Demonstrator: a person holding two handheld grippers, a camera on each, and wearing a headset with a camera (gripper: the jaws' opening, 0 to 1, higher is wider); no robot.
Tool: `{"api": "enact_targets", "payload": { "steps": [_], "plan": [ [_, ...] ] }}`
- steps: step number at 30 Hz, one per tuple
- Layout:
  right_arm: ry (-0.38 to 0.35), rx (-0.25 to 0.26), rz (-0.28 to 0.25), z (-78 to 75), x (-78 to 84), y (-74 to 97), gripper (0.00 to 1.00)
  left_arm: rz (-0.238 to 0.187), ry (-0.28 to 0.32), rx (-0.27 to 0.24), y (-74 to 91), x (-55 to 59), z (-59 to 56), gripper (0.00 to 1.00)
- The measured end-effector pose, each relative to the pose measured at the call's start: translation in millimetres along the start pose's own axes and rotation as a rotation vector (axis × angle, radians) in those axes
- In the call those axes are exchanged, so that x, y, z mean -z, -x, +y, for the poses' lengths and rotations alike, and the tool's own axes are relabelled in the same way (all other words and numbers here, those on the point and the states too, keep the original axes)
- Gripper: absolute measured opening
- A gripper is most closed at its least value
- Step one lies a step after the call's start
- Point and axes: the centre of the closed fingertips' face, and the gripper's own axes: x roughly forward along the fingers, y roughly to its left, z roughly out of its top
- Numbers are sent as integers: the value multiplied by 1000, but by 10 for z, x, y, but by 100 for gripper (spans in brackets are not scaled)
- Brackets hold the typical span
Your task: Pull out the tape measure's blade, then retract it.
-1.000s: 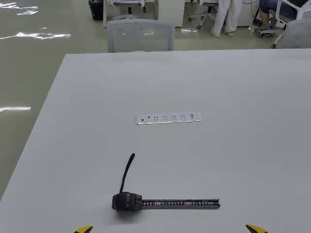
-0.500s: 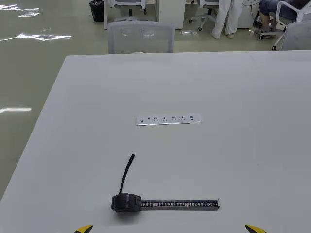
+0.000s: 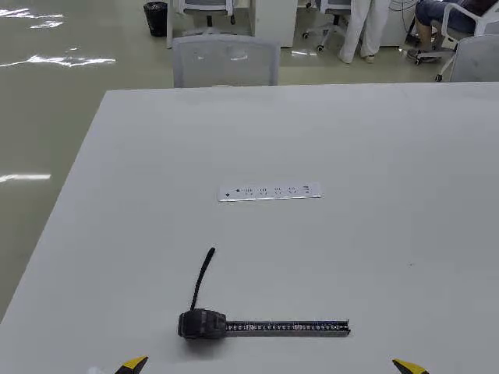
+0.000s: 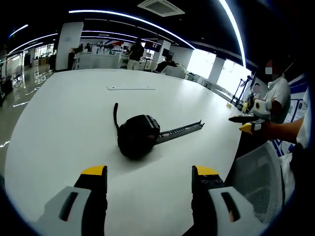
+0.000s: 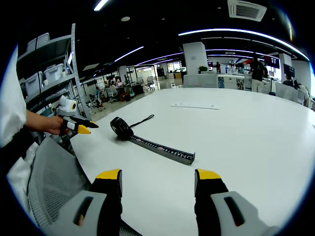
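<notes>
Here a white office table point(image 3: 390, 156) bears tape measure point(image 3: 203, 324) and power strip point(image 3: 269, 192).

A broad white tabletop point(image 3: 327, 132) spans the frame. A grey mesh-backed office chair point(image 3: 224, 61) stands top centre, glossy pale-green floor point(image 3: 47, 101) shines upper left, and long ceiling light strips point(image 4: 113, 14) glow overhead.

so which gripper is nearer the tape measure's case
The left gripper: the case lies straight ahead of its jaws, while the right gripper faces the blade tip.
</notes>
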Motion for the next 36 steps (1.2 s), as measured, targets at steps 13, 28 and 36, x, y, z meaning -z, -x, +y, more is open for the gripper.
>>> {"api": "enact_targets", "payload": {
  "steps": [13, 28, 36],
  "plan": [
    [-4, 4, -2, 22, 4, -3, 60, 0, 16, -32, -44, -46, 68, 69],
    [-7, 14, 0, 57, 10, 7, 60, 3, 20, -31, -84, -84, 65, 71],
    [-5, 20, 0, 103, 4, 14, 60, -1, 30, -30, -96, -72, 101, 71]
  ]
}}
